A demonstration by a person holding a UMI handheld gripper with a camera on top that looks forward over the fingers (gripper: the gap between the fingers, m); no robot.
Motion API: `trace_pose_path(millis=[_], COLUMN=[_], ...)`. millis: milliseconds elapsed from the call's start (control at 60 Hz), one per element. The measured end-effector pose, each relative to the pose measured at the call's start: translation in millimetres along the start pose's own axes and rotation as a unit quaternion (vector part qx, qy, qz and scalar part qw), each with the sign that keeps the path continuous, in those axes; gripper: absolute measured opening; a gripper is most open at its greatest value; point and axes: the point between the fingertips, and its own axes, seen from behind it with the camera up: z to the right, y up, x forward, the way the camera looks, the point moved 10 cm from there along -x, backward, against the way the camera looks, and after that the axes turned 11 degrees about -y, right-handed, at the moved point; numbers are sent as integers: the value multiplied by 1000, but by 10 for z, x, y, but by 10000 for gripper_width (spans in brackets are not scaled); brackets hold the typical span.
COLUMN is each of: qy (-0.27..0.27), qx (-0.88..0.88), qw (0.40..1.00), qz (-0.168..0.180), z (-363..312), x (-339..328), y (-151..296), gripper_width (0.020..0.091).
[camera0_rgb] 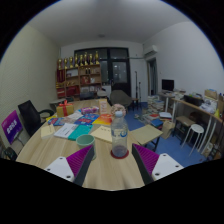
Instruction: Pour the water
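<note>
Two purple pads [78,160] of our gripper [113,160] stood apart, clamped on nothing. Just ahead and between them we saw one clear water bottle [119,133] upright on the round wooden table [45,147], one white cup [84,142] just beside it.

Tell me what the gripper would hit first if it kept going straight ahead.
Most likely the clear water bottle standing on the wooden table, just ahead of the open gripper; exact depth is unclear.
</note>
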Motion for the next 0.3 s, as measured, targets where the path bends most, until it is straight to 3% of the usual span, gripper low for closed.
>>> trace_pose_path(millis=[300], qy=[-40], qx=[21], qw=[999], qz=[-11], z=[-432], x=[-1983], y=[59], gripper_width=[833])
